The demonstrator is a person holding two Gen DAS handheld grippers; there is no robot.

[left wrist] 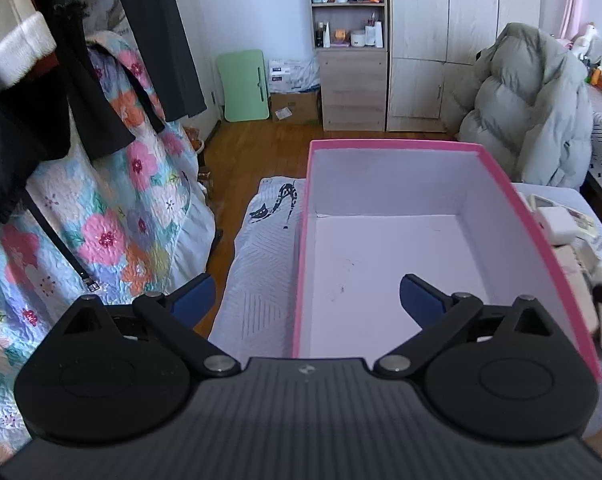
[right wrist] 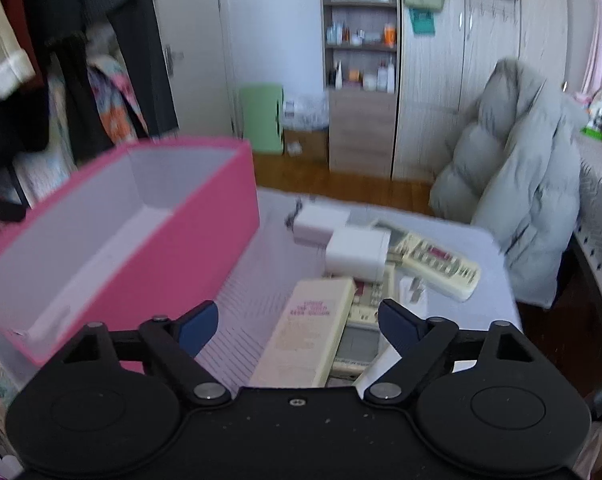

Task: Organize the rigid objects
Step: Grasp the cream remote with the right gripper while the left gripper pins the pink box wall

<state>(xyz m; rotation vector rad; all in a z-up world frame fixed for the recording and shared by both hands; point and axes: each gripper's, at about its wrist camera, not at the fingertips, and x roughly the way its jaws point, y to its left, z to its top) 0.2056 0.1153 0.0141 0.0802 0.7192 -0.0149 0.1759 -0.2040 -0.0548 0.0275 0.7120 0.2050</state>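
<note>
A pink box [left wrist: 501, 184] with a white inside stands open on a pale quilted table; nothing lies in it. It also shows in the right wrist view [right wrist: 205, 216] at the left. My left gripper [left wrist: 307, 300] is open, astride the box's near left wall. My right gripper [right wrist: 299, 326] is open and empty, just above a cream remote [right wrist: 307, 340]. Beyond it lie another remote with a screen [right wrist: 357, 344], a third remote [right wrist: 437, 260] and two white power adapters [right wrist: 357, 254]. The pile's edge shows in the left wrist view [left wrist: 561, 228] right of the box.
The table cover [left wrist: 257, 280] ends at wooden floor [left wrist: 261, 148] beyond. Floral quilts and dark clothes [left wrist: 101, 200] hang at the left. A grey puffer jacket [right wrist: 517, 184] sits on a chair at the right. A shelf cabinet [left wrist: 351, 44] and wardrobe stand at the back.
</note>
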